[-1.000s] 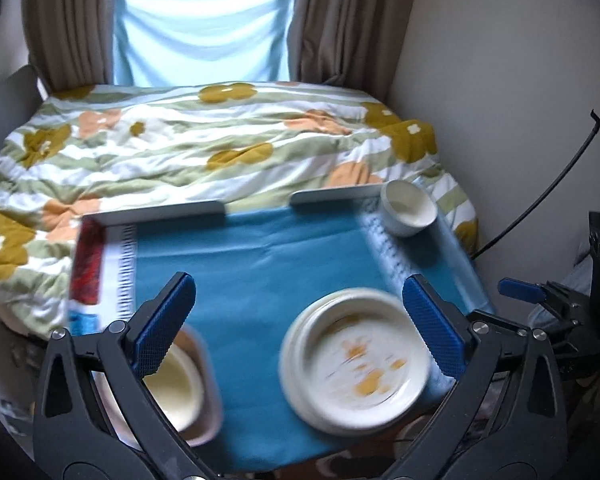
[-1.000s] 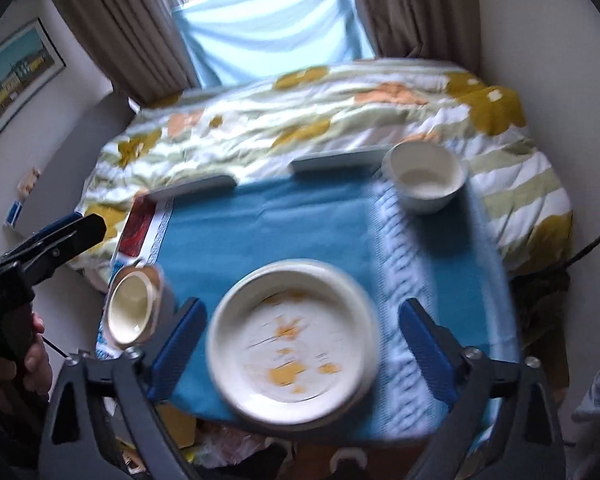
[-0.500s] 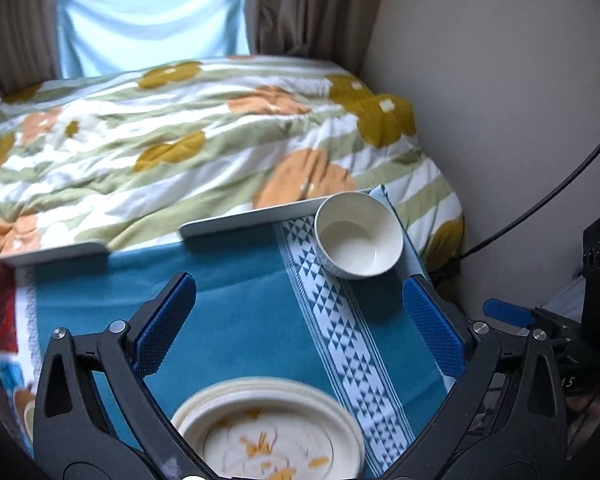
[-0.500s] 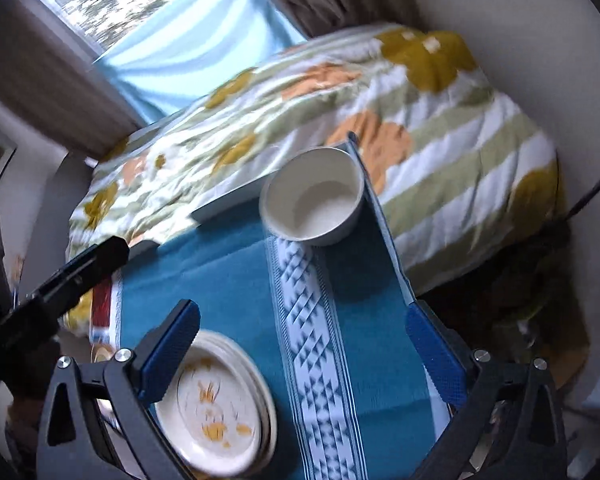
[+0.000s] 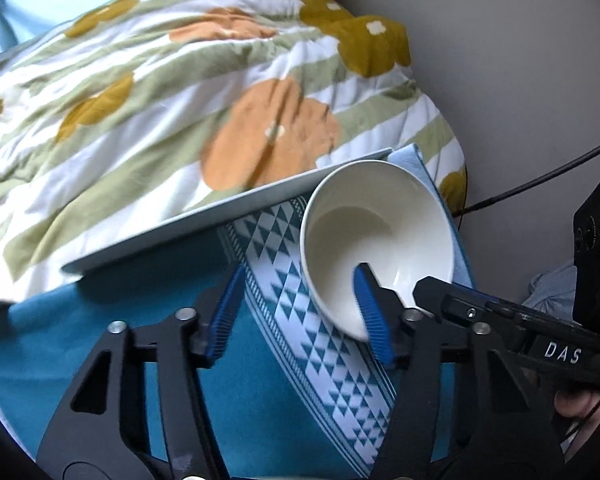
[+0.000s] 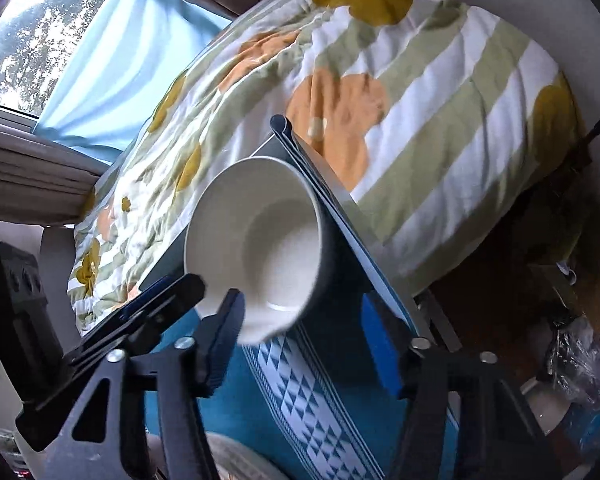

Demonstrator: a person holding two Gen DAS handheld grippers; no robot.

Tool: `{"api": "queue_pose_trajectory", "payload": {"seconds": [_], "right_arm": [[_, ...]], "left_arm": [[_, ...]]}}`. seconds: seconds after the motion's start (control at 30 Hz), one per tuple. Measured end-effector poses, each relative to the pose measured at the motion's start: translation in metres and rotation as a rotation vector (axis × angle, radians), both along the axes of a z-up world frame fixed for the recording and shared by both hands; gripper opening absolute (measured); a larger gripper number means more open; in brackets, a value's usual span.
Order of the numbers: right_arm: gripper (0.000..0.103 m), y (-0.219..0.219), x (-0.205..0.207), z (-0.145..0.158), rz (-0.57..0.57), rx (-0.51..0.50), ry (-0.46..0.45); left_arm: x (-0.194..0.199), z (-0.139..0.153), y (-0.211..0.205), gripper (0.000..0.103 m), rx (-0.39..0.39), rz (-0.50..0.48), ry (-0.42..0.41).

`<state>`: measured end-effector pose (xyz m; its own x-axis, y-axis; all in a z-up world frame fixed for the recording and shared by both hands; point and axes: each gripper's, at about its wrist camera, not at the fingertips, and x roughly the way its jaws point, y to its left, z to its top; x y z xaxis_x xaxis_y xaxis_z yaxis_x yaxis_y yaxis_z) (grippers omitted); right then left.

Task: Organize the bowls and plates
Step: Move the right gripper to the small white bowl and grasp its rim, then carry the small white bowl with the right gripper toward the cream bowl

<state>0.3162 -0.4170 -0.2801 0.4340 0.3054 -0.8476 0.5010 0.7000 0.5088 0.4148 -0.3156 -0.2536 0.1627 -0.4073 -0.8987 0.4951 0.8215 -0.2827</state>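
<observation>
Bowl (image 5: 376,236) at cloth's (image 5: 100,344) far corner

One marking reads clearly: white letters "DAS" on the black body of the right gripper (image 5: 560,352), seen from the left wrist camera. Nothing else carries legible text, and the right wrist view shows none.

Plain cream ceramic bowl (image 5: 376,236) on teal woven cloth (image 5: 100,332) with white-and-teal triangle band (image 5: 320,340); beyond bowl, white quilt (image 5: 140,92), green stripes, orange and mustard flowers.
</observation>
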Motion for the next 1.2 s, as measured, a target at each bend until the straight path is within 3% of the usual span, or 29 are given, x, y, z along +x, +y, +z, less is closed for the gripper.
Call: {"api": "queue_pose_trajectory", "payload": {"seconds": [0.17, 0.27, 0.33, 0.6, 0.9, 1.2], "right_arm": [[0.030, -0.003, 0.011, -0.011, -0.010, -0.021, 0.014], [0.018, -0.007, 0.013, -0.015, -0.024, -0.033, 0.015], [0.018, -0.008, 0.013, -0.015, -0.024, -0.041, 0.017], [0.016, -0.005, 0.012, -0.009, 0.008, -0.071, -0.001], [0.016, 0.018, 0.002, 0.045, 0.102, -0.136, -0.074], [0.016, 0.084, -0.021, 0.119, 0.306, -0.187, -0.192]], "left_arm": [[0.011, -0.017, -0.009, 0.023, 0.005, -0.016, 0.035], [0.013, -0.022, -0.011, 0.018, -0.004, -0.024, 0.046], [0.012, -0.022, -0.015, 0.012, -0.003, -0.040, 0.041], [0.005, -0.012, -0.017, 0.012, 0.039, -0.052, -0.011], [-0.023, 0.045, 0.010, 0.011, 0.011, 0.017, -0.095], [-0.086, 0.123, 0.094, 0.012, -0.030, 0.213, -0.198]]}}
